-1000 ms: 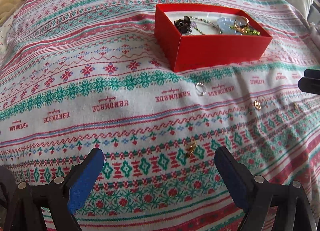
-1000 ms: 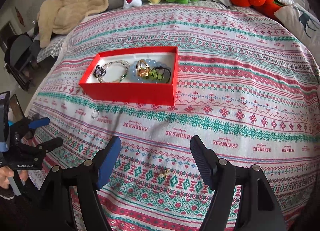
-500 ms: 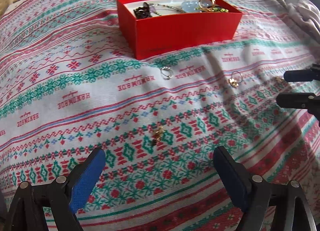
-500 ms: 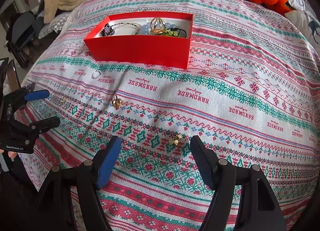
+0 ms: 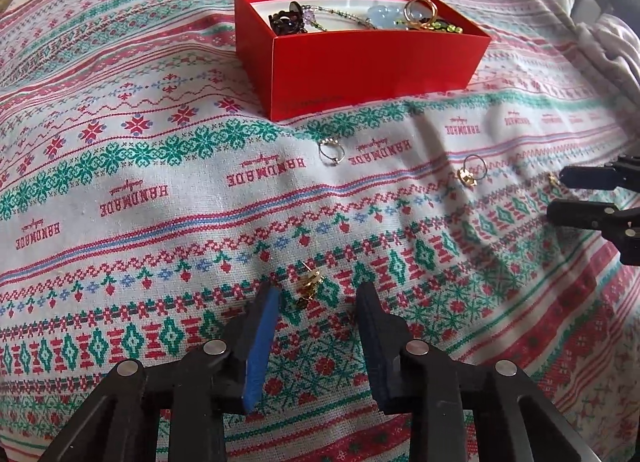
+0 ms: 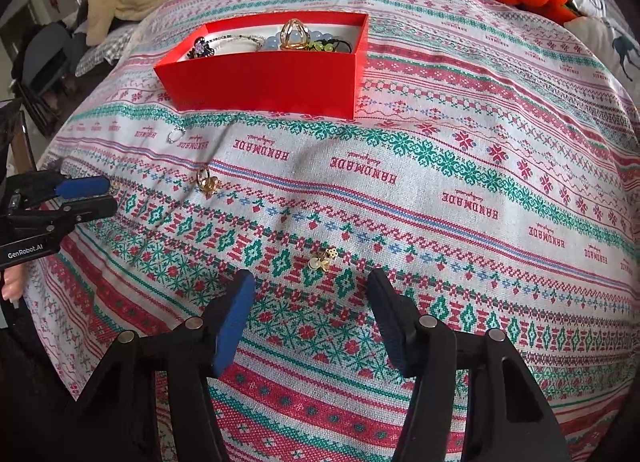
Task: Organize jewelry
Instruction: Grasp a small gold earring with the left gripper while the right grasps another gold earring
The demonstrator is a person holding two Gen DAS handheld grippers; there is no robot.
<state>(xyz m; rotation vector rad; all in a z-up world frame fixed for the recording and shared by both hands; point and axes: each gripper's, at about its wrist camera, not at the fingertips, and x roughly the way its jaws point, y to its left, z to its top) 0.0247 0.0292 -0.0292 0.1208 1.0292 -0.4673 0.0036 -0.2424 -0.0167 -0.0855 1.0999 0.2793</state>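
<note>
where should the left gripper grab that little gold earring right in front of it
Grip the gold earring across its chunky gold front piece, not the thin post that sticks up and back. Come down from above with the left gripper, one finger on each side. It lies flat on the soft bedspread, so press slightly into the cloth before closing.

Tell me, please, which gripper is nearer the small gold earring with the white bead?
Right. The white-beaded gold earring lies just ahead of the open right gripper; the left gripper sits far to its left, beyond the gold ring.
</note>
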